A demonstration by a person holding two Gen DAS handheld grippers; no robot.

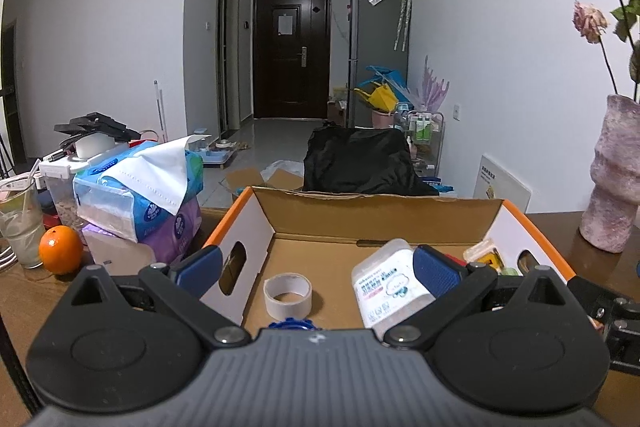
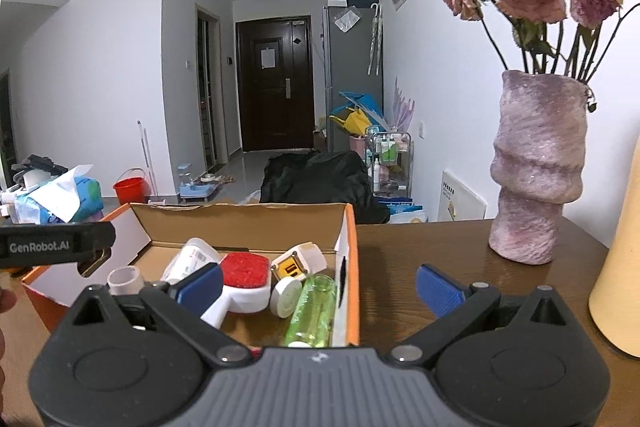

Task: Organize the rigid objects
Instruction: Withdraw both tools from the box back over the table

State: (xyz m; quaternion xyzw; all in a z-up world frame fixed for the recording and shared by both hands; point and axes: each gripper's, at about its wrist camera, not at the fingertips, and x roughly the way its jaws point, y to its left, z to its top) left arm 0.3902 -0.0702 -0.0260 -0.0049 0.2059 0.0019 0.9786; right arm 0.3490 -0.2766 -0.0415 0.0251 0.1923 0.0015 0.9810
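**Box loaded, both grippers empty; hazards at the right wall and the vase**

The cardboard box (image 2: 240, 223) stands open on the wooden table (image 2: 420, 259). Collected inside it: a tape roll (image 1: 288, 293), a white wipes container (image 1: 390, 285), a red-and-white scrubber (image 2: 240, 281), a green bottle (image 2: 314, 311), a small yellow-faced device (image 2: 298, 263) and a white round cap (image 2: 285, 295). They crowd the right side; the left floor holds only the tape.

The left gripper (image 1: 316, 265) hovers over the box interior, fingers spread wide, nothing between them. The right gripper (image 2: 320, 283) straddles the box's orange right wall, fingers likewise apart and empty.

Risks, as judged from here:
- The right gripper's position across the wall means a downward or inward move could catch the rim and shift or tip the box.
- The pink vase (image 2: 536, 167) with dried roses stands near on the right; a wide outward sweep could topple it.
- The two grippers sit close together; simultaneous reaching into the box invites a collision.
- The green bottle lies loosely and would likely roll if nudged.
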